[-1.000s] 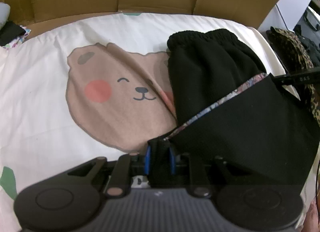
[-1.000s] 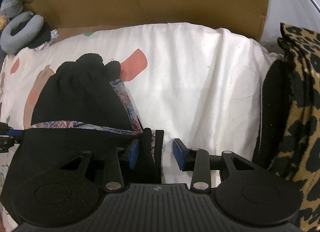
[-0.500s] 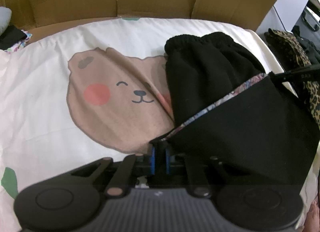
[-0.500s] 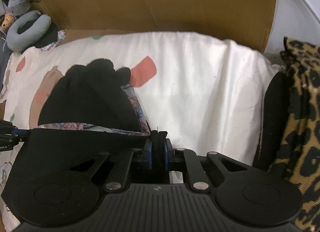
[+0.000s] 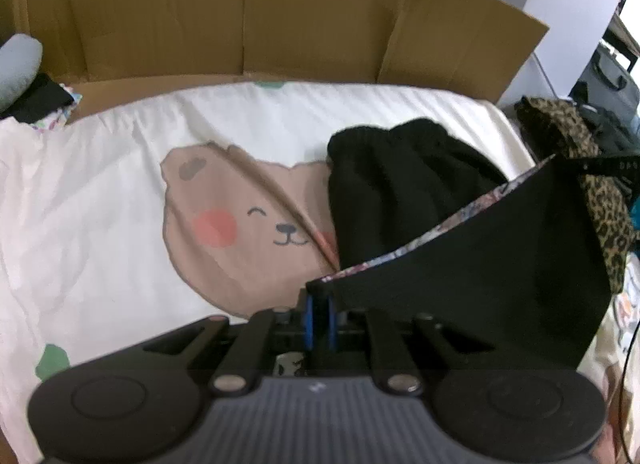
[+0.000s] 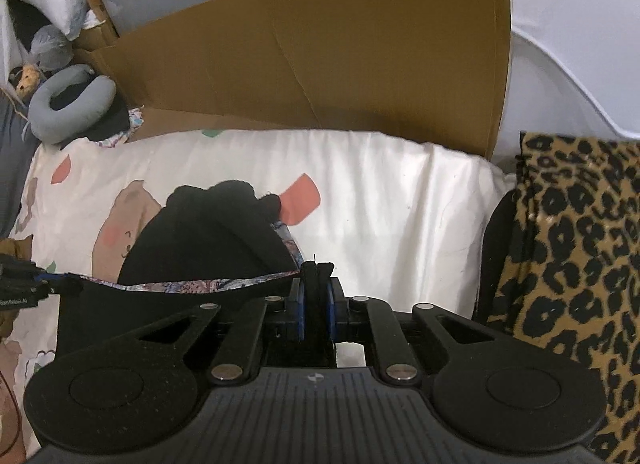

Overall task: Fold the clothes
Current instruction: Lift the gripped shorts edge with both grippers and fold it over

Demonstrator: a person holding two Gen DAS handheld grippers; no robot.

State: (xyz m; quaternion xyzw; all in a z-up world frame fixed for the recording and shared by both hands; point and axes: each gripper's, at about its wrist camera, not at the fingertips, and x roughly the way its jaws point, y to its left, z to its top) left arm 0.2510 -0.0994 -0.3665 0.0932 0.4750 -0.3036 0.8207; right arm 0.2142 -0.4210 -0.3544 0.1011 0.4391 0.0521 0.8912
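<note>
A black garment (image 5: 472, 264) with a floral-lined edge hangs stretched between my two grippers above a white bedsheet (image 5: 100, 203) printed with a bear. Its far part, with a gathered band, still lies on the sheet (image 6: 216, 232). My left gripper (image 5: 319, 314) is shut on one near corner of the garment. My right gripper (image 6: 316, 304) is shut on the other corner, whose black cloth bunches up between the blue pads. In the right wrist view the left gripper (image 6: 28, 282) shows at the left edge, holding the taut floral edge.
Brown cardboard (image 5: 280, 23) stands along the far side of the bed. A leopard-print cloth (image 6: 568, 264) lies to the right of the sheet. A grey neck pillow (image 6: 68, 103) and soft items sit at the far left. A dark bag (image 5: 608, 91) stands at the right.
The right gripper's jaws closed on the garment corner and the left's tightened on theirs. Both grippers then rose, lifting the near edge off the sheet and pulling it taut.
</note>
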